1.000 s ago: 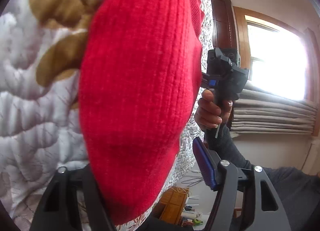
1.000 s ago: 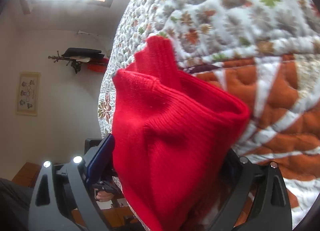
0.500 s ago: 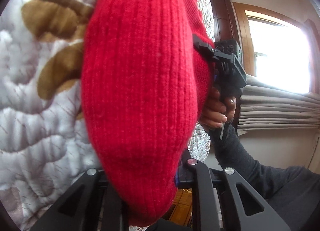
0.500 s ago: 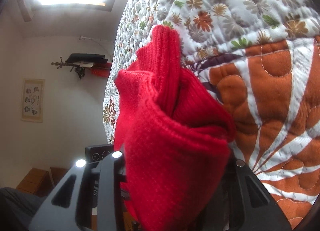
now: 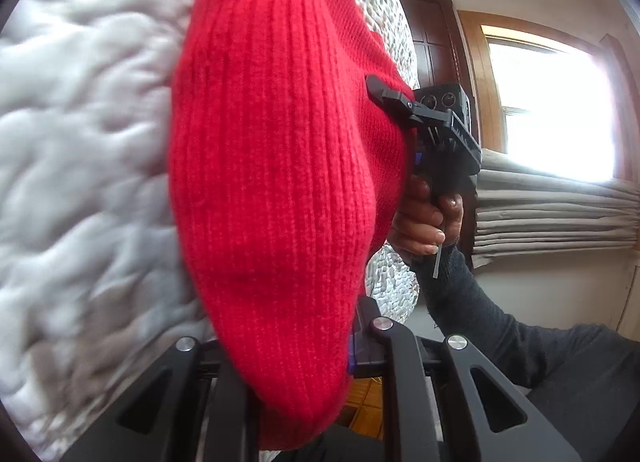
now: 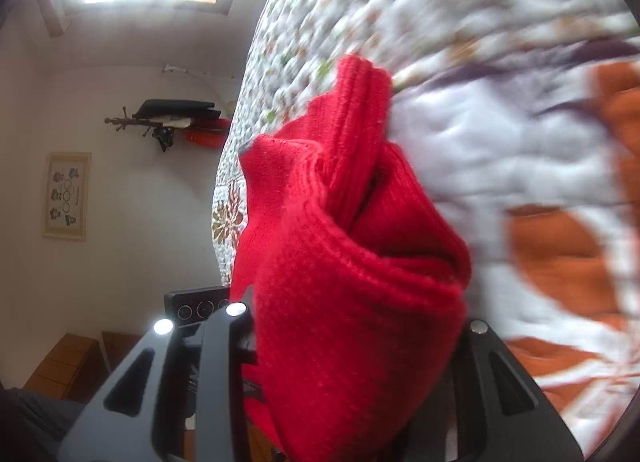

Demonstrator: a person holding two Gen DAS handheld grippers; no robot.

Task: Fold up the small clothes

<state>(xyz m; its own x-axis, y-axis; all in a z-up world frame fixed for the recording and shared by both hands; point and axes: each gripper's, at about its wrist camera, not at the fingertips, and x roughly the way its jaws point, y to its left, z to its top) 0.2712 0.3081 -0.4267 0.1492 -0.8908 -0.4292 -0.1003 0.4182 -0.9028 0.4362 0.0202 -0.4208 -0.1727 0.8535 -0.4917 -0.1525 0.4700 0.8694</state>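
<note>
The red ribbed knit garment [image 5: 272, 181] is clamped between the fingers of the left hand-held gripper [image 5: 296, 374] and likewise pinched by the right hand-held gripper [image 6: 352, 366]. It hangs bunched between both, close against the quilted floral bedspread [image 6: 500, 133].

The left wrist camera sat just behind the left gripper [image 5: 304, 346] and faced forward along its fingers, very near the red knit garment [image 5: 276, 181], which filled the frame centre. Beyond the garment it faced the right gripper [image 5: 384, 91] and a window [image 5: 552, 109]. The right wrist camera sat just behind the right gripper [image 6: 352, 326], equally near the garment [image 6: 352, 282], and faced the opposite way. Both views shared the garment and the quilted bed [image 6: 500, 133] behind it.
</note>
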